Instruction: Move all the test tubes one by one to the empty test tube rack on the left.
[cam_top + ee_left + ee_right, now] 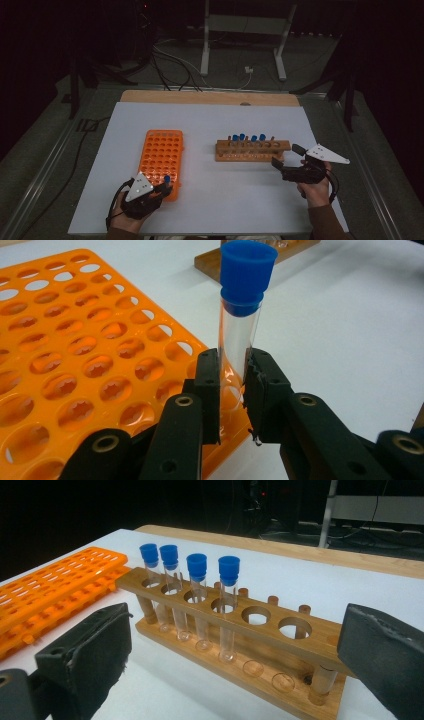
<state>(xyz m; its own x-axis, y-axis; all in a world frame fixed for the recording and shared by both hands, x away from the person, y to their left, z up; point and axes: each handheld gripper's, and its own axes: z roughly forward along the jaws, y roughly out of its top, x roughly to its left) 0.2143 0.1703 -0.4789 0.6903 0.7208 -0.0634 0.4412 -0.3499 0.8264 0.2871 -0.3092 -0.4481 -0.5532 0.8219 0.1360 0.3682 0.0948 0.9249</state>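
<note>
The table [215,120] takes up the middle of the high view, a white sheet over it with a strip of bare wood along its far edge. On it, left of centre, lies the orange rack [162,161], a flat tray of round holes running from the middle of the frame toward the lower left. In my left gripper view the same rack covers the left half of the frame. Right of centre in the high view stands the wooden rack [252,150], well apart from the orange one. In my right gripper view it runs from the upper left toward the lower right, with four blue-capped tubes [197,600] upright in its left holes and two holes open at its right end.

My right gripper [283,159] sits at the lower right of the high view, just beside the right end of the wooden rack; its fingers [85,660] stand wide apart with nothing between them.

My left gripper [165,187] is at the lower left, at the near right corner of the orange rack. Its fingers [208,390] are clamped on the test tube [240,332], a clear tube with a blue cap, upright in the centre of my left gripper view, its lower end over the rack's corner holes; I cannot tell whether it is seated in one.
</note>
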